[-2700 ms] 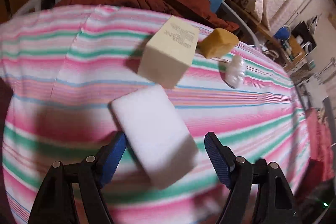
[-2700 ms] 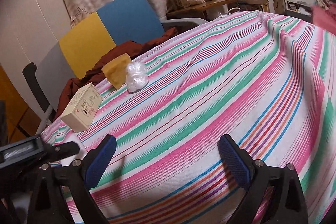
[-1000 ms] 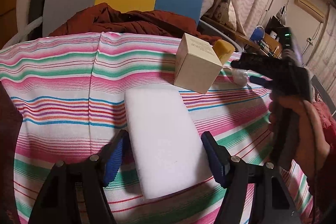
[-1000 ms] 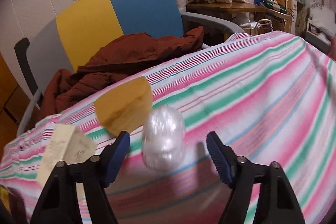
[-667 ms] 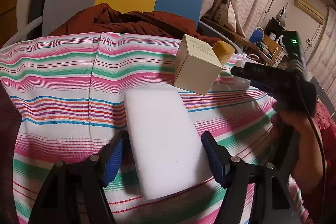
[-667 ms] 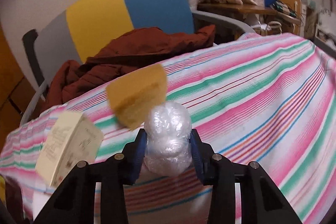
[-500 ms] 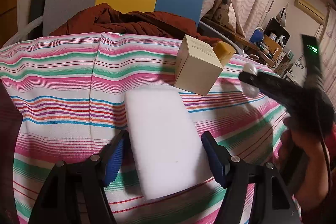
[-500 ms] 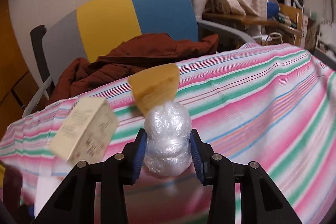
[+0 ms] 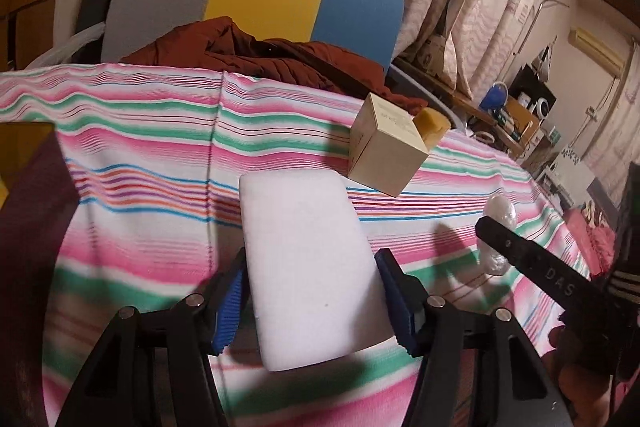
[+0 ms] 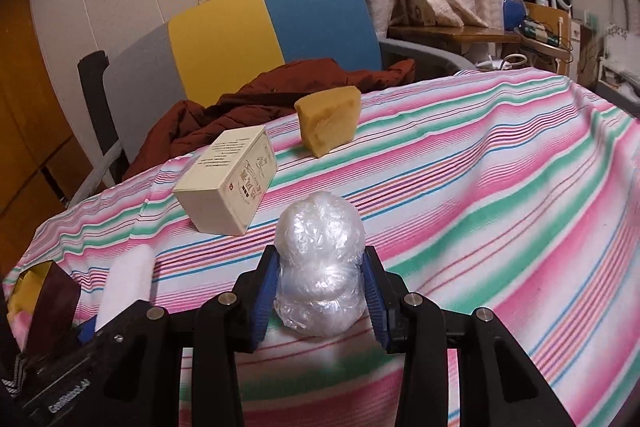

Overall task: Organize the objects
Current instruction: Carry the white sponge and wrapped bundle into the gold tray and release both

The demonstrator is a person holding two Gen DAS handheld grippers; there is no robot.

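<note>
The right gripper pinches a crumpled clear plastic ball between its blue pads, above the striped tablecloth. Beyond the ball, a cream printed box lies on the cloth, and a yellow sponge stands farther back, near the cloth's far edge. Behind that edge a rust-coloured jacket is heaped on a grey, yellow and blue chair.

The left gripper has just been closing its jaws around a white foam block; both pads now sit against the block's long sides, gripping it. The block lies just nearer than the box, close to it but not touching
</note>
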